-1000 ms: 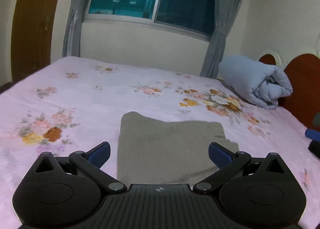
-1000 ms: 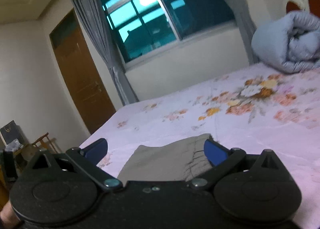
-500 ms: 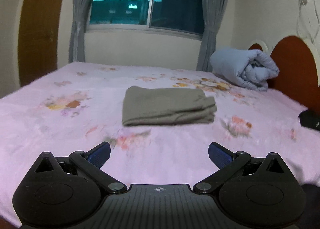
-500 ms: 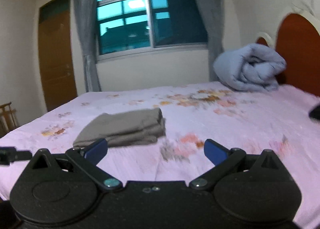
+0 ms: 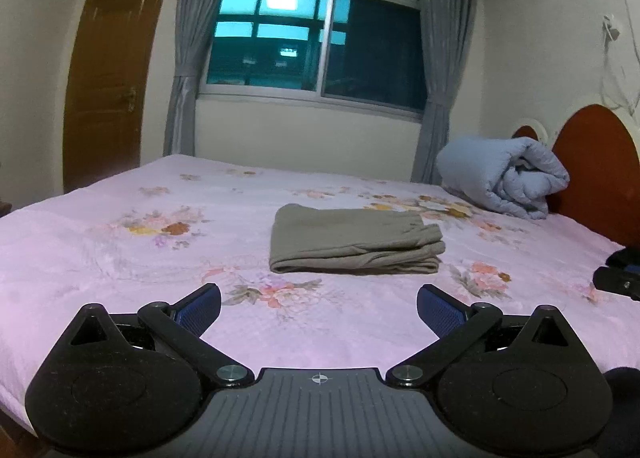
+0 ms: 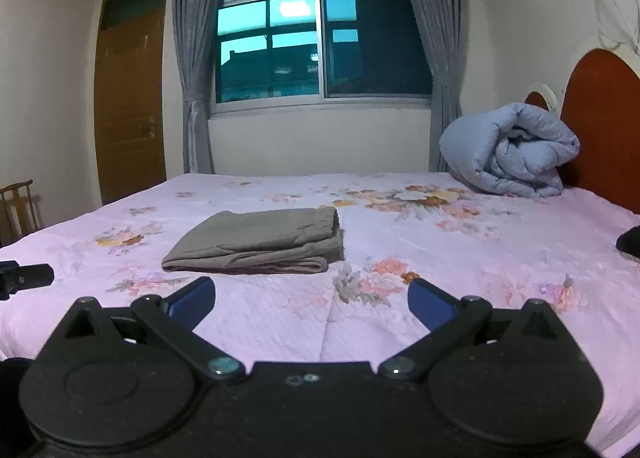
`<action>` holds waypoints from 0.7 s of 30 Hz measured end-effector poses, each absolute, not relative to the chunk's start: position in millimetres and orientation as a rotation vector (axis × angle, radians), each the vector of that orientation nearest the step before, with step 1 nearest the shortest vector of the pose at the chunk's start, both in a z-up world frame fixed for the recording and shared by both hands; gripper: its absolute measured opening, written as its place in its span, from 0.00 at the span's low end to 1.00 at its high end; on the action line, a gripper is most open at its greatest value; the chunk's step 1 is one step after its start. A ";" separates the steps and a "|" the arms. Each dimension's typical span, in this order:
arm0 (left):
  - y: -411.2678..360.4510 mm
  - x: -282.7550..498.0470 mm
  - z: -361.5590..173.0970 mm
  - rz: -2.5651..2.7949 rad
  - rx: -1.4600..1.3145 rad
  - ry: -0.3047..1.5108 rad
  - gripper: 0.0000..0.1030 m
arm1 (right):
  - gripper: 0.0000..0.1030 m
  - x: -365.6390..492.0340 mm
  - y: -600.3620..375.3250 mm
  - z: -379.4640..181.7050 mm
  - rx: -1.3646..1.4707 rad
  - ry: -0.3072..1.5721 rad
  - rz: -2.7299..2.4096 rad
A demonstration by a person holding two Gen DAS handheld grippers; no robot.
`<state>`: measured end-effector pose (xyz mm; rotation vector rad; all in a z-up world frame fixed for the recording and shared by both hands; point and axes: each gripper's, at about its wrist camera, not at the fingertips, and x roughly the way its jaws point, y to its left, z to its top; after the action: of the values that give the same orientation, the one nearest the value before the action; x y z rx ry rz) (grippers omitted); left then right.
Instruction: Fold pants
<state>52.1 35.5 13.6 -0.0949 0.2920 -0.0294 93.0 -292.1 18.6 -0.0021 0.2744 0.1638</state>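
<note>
The grey pants (image 5: pixel 356 240) lie folded in a neat flat stack on the pink floral bed (image 5: pixel 100 250). They also show in the right wrist view (image 6: pixel 260 242), left of centre. My left gripper (image 5: pixel 319 306) is open and empty, low near the bed's front edge, well short of the pants. My right gripper (image 6: pixel 311 300) is open and empty, also pulled back from the pants. The right gripper's tip (image 5: pixel 618 278) shows at the right edge of the left wrist view, and the left gripper's tip (image 6: pixel 24 276) at the left edge of the right wrist view.
A rolled blue duvet (image 5: pixel 504 182) lies at the far right against the red headboard (image 5: pixel 596 170). A window with grey curtains (image 5: pixel 316 26) is behind the bed, a wooden door (image 5: pixel 112 66) at far left. A wooden chair (image 6: pixel 18 210) stands left of the bed.
Both grippers have pulled back and away from the pants, from right over them to the bed's front edge. The pants stay folded in place.
</note>
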 end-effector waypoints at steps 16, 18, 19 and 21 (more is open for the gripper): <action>28.8 59.4 12.3 -0.039 -0.074 0.307 1.00 | 0.94 92.6 -286.1 11.4 -0.035 0.290 0.162; 28.9 59.5 12.2 -0.040 -0.072 0.307 1.00 | 0.94 92.0 -286.5 11.4 -0.030 0.290 0.161; 28.8 59.5 12.2 -0.039 -0.073 0.306 1.00 | 0.94 91.4 -287.3 12.0 -0.029 0.290 0.160; 28.7 59.8 11.9 -0.040 -0.073 0.308 1.00 | 0.94 91.2 -286.9 11.8 -0.030 0.291 0.161</action>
<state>59.8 28.7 12.0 -0.0731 0.3084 -0.0401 91.2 -286.9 11.8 -0.0302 0.2905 0.1612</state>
